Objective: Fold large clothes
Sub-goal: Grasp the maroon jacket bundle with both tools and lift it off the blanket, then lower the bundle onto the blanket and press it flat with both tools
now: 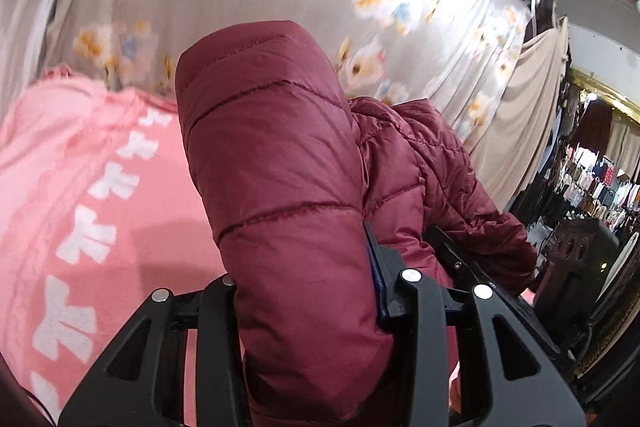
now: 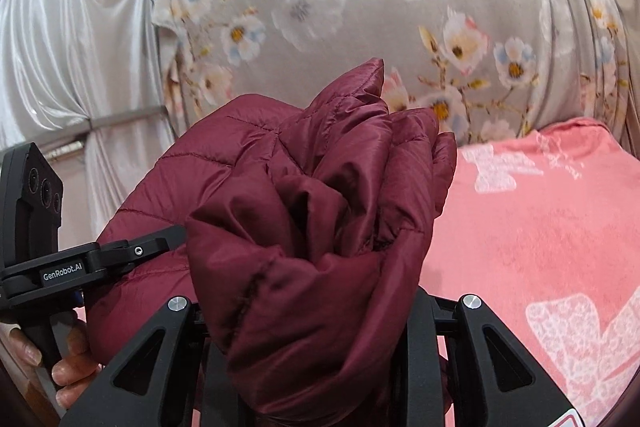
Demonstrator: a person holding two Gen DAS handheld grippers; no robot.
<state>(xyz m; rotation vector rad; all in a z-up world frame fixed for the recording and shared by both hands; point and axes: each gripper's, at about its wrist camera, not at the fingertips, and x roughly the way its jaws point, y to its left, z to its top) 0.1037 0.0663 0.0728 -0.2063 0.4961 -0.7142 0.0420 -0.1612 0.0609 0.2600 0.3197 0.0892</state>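
Maroon quilted nylon fills both views: a puffy dark-red padded jacket (image 1: pixel 280 187) is bunched up between the fingers of each tool, raised above a pink blanket with white bow prints (image 2: pixel 540 227). The left gripper (image 1: pixel 308 291) is clenched on a smooth padded roll of it; the right gripper (image 2: pixel 316 307) is clamped on a crumpled wad of folds. Only the left view shows a rack of hanging clothes (image 1: pixel 600 179) at far right. Only the right view shows the other tool's handle in a bare hand (image 2: pixel 68 359), beside white satin drapery (image 2: pixel 72 47). A grey floral curtain (image 2: pixel 360 7) hangs behind.
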